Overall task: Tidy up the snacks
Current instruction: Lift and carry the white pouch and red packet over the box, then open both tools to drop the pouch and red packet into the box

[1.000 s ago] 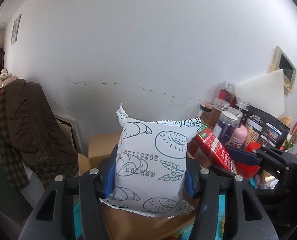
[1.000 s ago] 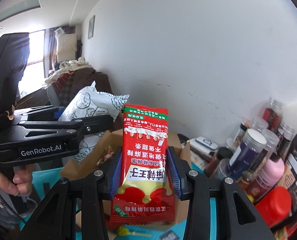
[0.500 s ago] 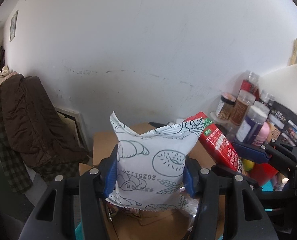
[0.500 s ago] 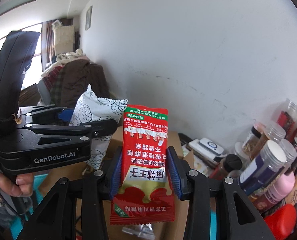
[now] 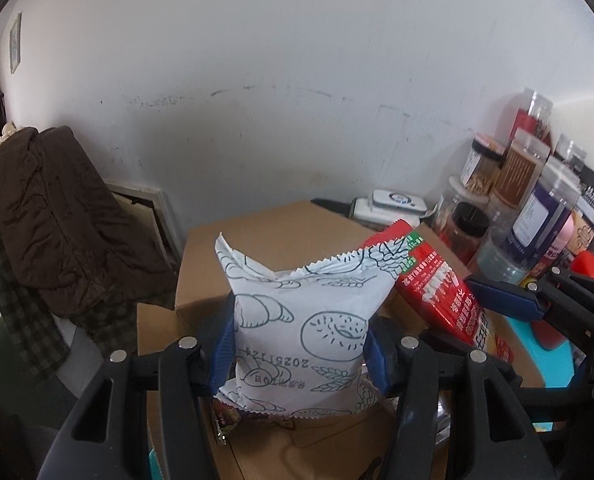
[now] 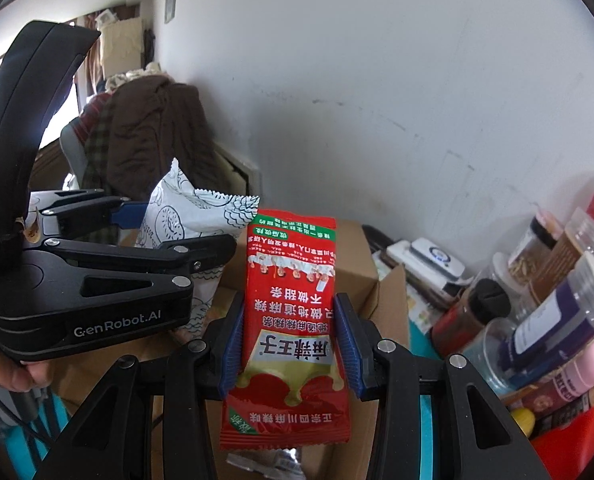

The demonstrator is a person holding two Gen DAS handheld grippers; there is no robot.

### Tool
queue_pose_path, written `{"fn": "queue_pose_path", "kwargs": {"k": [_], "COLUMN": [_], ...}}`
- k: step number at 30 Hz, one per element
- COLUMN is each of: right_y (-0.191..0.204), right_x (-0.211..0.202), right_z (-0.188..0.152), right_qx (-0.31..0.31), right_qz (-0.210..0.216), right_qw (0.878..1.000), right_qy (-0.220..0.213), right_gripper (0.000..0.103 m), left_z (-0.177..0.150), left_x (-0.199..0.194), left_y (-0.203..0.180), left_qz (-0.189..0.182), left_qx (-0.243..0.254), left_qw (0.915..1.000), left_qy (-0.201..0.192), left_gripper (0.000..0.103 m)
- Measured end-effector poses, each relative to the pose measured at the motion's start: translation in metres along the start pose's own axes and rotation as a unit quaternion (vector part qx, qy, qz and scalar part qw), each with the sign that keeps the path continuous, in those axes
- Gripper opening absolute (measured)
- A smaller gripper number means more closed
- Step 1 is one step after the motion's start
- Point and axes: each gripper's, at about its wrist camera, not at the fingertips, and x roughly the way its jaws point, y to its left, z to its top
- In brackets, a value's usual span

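Red snack packet (image 6: pixel 291 320) upright in right tongs (image 6: pixel 289 344), print inverted.

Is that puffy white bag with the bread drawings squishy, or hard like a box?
Probably squishy: the white paper-look snack bag bulges between the left gripper pads. It likely weighs little, since it stands upright held only at its sides. Its crimped top flops over, so it seems soft.

Two grippers (image 6: pixel 288 350) (image 5: pixel 299 350) are in view, each with one snack: one white bag (image 5: pixel 301 332) and one red packet (image 6: pixel 291 320). One cardboard box (image 5: pixel 265 240) sits below. About seven jars (image 5: pixel 537 216) stand at right.
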Motion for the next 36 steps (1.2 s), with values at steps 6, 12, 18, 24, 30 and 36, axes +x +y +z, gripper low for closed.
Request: {"fn": "queue_pose_path", "kwargs": {"k": [6, 12, 18, 24, 30, 36], "right_y": [-0.001, 0.001, -0.002, -0.003, -0.004, -0.012], "right_x": [0.014, 0.029, 0.042, 0.049, 0.046, 0.03], "right_z": [-0.003, -0.009, -0.013, -0.014, -0.014, -0.012], "right_qx": [-0.002, -0.007, 0.005, 0.003, -0.005, 0.008], "right_qz": [0.001, 0.0, 0.009, 0.011, -0.012, -0.02], "right_qw": [1.0, 0.999, 0.998, 0.996, 0.996, 0.997], "right_qy": [0.018, 0.042, 0.064, 0.089, 0.089, 0.078], "right_gripper": [0.042, 0.042, 0.042, 0.046, 0.052, 0.052], "left_z": [-0.004, -0.009, -0.014, -0.013, -0.007, 0.0], "left_x": [0.014, 0.029, 0.045, 0.05, 0.036, 0.017], "left_y": [-0.002, -0.003, -0.001, -0.001, -0.005, -0.008], "left_qz": [0.012, 0.024, 0.02, 0.037, 0.072, 0.068], "left_qx": [0.01, 0.015, 0.01, 0.009, 0.016, 0.009], "left_qw": [0.9996, 0.9984, 0.9962, 0.994, 0.994, 0.9954], "left_qy": [0.025, 0.048, 0.085, 0.103, 0.08, 0.066], "left_gripper": [0.054, 0.054, 0.054, 0.058, 0.075, 0.075]}}
